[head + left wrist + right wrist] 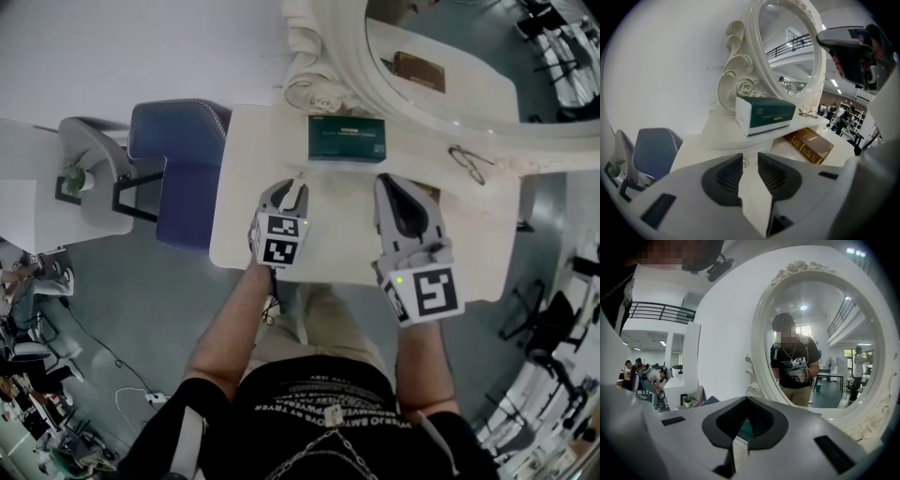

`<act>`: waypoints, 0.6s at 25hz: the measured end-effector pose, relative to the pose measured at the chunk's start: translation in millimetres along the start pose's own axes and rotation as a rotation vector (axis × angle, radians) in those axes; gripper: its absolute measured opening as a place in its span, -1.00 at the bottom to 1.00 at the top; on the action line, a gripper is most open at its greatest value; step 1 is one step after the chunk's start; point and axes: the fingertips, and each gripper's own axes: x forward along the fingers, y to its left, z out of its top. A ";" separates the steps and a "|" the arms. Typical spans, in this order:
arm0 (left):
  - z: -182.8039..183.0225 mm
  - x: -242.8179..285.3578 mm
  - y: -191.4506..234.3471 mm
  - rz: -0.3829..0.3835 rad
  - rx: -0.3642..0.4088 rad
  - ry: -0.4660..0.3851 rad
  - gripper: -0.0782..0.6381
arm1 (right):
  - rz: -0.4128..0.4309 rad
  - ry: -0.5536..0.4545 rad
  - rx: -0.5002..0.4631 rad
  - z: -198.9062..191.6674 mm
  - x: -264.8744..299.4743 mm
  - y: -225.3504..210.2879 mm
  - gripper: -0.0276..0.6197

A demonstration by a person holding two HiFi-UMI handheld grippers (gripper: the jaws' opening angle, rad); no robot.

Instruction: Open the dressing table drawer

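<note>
Standing against the front edge of the white dressing table [239, 225], the person [319, 412] holds both tools out over its top. The left gripper [750, 158] tilts downward with its jaws parted and nothing pressed between the pads. In the gap just past its tips shows a small metal pull [745, 162]; whether a tip touches it cannot be told. The pull sits on the front of a low raised tier [717, 138] at the back of the table top. The drawer itself belongs to that front, though its seams are too faint to make out, and the front lies flush.

To the right, the right gripper [746, 399] is held nearly level above the table top, clenched on nothing, its tips meeting. A sliver of green shows through the hollow behind them.

On the tier, straight beyond the left gripper, lies a green box [347, 139]. A brown book [809, 144] lies flat on the table top to the right of the tier, partly beneath the right gripper in the head view. Farther right, a pair of glasses [469, 164] rests near the mirror's base.

Behind the box rises the oval mirror [787, 47] in its carved white frame, its glass showing the person with a gripper raised. Left of the table stands a blue chair [183, 169].
</note>
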 end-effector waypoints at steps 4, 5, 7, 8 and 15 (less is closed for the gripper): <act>-21.6 17.5 -0.8 -0.006 -0.041 0.076 -0.52 | -0.002 0.013 0.007 -11.8 3.8 -1.7 -0.91; -25.6 21.5 -0.7 -0.007 -0.049 0.090 -0.51 | -0.003 0.018 0.009 -16.1 5.1 -2.5 -0.91; -26.1 29.2 2.8 0.005 -0.048 0.087 -0.50 | -0.004 0.027 0.015 -25.8 8.9 -4.6 -0.91; -25.7 32.6 4.6 0.012 -0.046 0.084 -0.49 | -0.005 0.030 0.018 -30.7 11.1 -5.8 -0.91; -32.0 44.6 6.7 0.020 -0.051 0.097 -0.49 | -0.013 0.086 0.021 -69.3 19.3 -10.5 -0.91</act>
